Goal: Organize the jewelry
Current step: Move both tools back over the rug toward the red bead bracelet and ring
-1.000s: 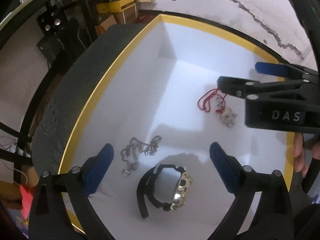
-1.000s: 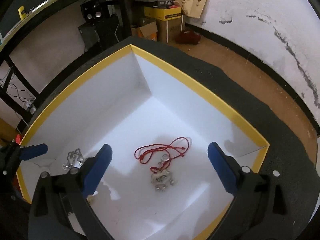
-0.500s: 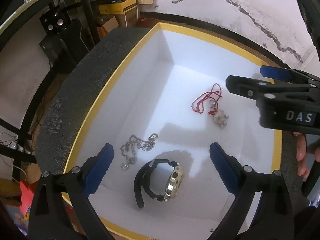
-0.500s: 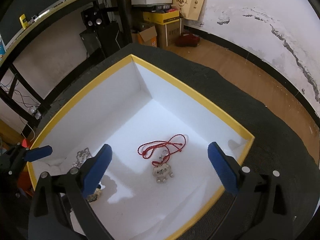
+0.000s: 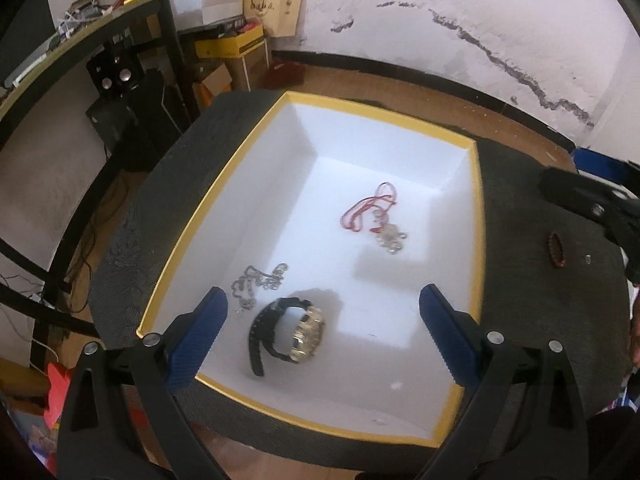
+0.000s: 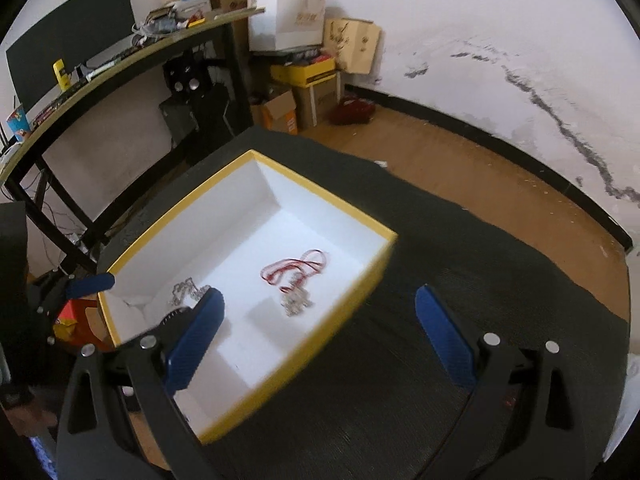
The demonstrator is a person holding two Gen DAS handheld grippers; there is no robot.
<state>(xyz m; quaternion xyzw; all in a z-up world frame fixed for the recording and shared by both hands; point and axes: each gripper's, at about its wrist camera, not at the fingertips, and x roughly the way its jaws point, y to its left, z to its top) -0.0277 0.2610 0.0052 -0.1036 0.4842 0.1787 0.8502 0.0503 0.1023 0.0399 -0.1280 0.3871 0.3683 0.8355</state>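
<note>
Left gripper (image 5: 320,320): jaws apart, empty, above the box's near end.
Right gripper (image 6: 318,324): jaws apart, empty.
Box (image 5: 380,106): holds watch (image 5: 298,330) at 6 o'clock, silver chain (image 5: 258,282) at 8, red-cord pendant (image 5: 380,220) at 1.
Bracelet (image 5: 557,249): outside on the mat (image 5: 540,300), at 3.

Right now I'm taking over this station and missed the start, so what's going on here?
A person is sorting jewelry into a white box with a yellow rim on a dark mat. Inside lie a red-cord necklace with a pendant, a silver chain and a black-strapped watch. Both tools are open and empty: the left tool hovers above the watch, the right tool above the box's near right edge. A dark beaded bracelet lies on the mat outside the box.
</note>
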